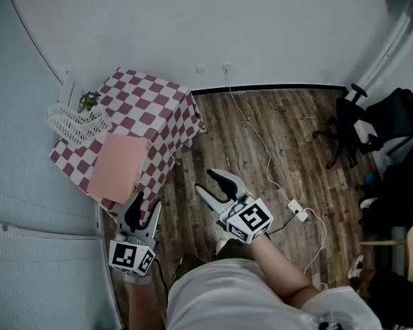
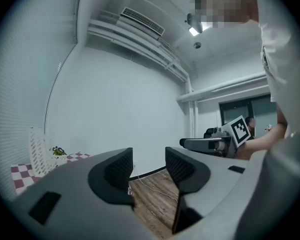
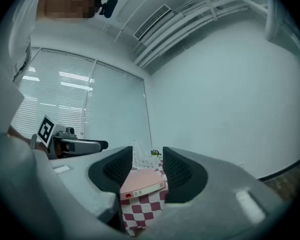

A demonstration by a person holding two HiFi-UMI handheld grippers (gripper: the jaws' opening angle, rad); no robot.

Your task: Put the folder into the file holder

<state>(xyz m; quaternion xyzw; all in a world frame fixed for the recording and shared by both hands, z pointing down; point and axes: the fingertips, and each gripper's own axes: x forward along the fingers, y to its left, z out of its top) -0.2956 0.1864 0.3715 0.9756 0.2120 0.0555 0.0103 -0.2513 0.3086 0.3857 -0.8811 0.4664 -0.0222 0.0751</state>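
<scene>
Two hand-held grippers sit low in the head view, above a wood floor (image 1: 289, 136). The left gripper (image 1: 148, 201) is at lower left, just off the near edge of a table (image 1: 158, 105) covered in a red-and-white checked cloth. Its jaws stand apart with nothing between them. The right gripper (image 1: 205, 181) is at lower centre, clear of the table, its jaws also spread and empty. In the right gripper view the distant table shows through that gap. A pink folder (image 1: 117, 165) lies flat on the near half of the table, at middle left. A white mesh file holder (image 1: 72, 124) stands at the table's far left corner, apart from the folder, with a small plant (image 1: 89, 100) just beside it. An office chair (image 1: 372, 126) stands at the right edge.
</scene>
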